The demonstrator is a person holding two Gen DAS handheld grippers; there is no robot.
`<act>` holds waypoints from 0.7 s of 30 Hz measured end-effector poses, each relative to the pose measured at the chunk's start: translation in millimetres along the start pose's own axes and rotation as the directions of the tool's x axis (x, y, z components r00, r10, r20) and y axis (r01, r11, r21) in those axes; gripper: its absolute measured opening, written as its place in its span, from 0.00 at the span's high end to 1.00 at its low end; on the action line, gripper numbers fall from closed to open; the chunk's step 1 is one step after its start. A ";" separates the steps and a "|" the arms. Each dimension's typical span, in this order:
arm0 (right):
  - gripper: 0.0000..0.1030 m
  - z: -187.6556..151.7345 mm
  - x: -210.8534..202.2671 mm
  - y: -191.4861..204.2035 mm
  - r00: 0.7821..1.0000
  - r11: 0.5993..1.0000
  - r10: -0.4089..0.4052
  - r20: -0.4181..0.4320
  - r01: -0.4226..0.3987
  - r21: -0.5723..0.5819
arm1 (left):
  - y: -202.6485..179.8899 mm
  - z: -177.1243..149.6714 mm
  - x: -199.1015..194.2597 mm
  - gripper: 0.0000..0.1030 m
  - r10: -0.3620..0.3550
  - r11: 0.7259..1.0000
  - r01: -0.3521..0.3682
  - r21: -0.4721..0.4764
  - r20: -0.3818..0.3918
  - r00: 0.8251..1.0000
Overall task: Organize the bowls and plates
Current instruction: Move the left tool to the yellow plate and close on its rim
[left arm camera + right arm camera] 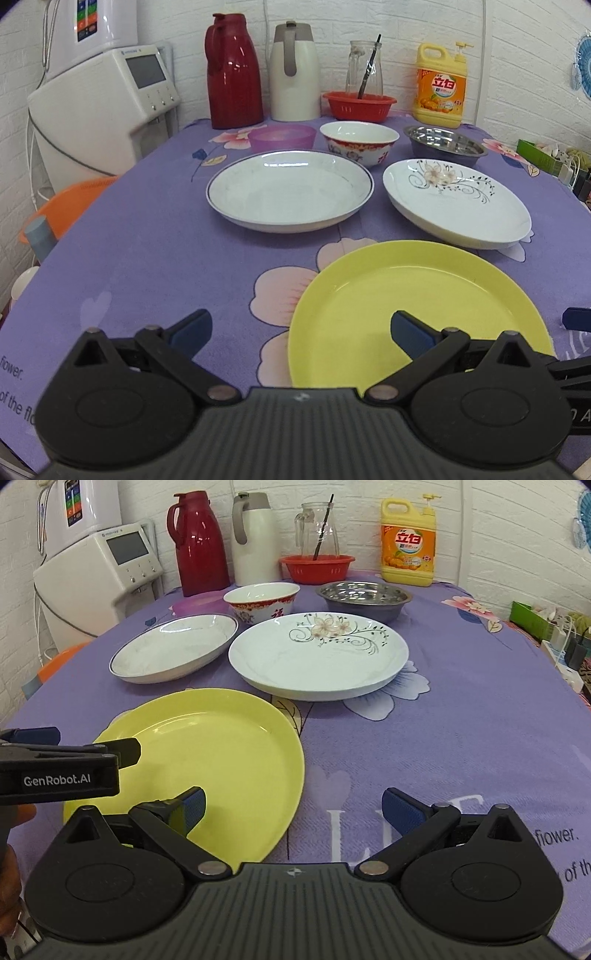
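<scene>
A yellow plate [417,314] [199,771] lies nearest on the purple flowered tablecloth. Behind it are a blue-rimmed white plate [290,192] [173,648] and a flower-painted white plate [458,203] [317,657]. Further back stand a purple bowl [282,136] [199,603], a red-patterned white bowl [358,142] [262,600] and a steel bowl [445,146] [364,598]. My left gripper [301,334] is open, its right finger over the yellow plate's near left part. My right gripper [293,810] is open above the plate's right rim. The left gripper [59,760] also shows at the left of the right wrist view.
Along the back wall stand a red thermos [232,70], a white thermos [293,74], a glass jug [364,68], a red basket [358,105] and a yellow detergent bottle [441,86]. A white appliance [107,107] stands at left. Boxes and chargers [554,638] crowd the right edge.
</scene>
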State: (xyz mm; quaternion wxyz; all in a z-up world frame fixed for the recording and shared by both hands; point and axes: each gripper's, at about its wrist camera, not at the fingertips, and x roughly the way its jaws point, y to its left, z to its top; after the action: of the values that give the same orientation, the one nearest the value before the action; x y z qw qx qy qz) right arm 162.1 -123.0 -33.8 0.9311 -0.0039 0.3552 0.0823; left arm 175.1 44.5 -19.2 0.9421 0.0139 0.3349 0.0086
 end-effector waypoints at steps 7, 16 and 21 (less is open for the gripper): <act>0.00 1.7 12.3 5.5 1.000 0.999 0.016 0.010 -0.015 -0.047 | 9.6 -0.2 16.8 0.00 -0.078 0.997 0.080 0.022 -0.054 0.995; 0.00 4.3 3.1 -4.7 0.990 0.991 0.130 0.050 -0.128 -0.027 | 16.8 0.2 10.5 0.00 -0.208 0.977 0.210 0.025 -0.051 0.977; 0.00 -3.2 4.4 7.3 0.993 0.990 0.109 0.046 -0.104 -0.090 | 11.9 -6.8 11.5 0.09 -0.202 0.977 0.204 0.061 -0.039 0.979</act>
State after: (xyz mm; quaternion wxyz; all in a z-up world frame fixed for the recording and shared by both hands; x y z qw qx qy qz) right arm 162.0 -115.4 -38.8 0.9330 -0.0238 0.3273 0.1476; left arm 179.6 56.8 -31.3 0.9315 0.0102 0.3501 -0.0982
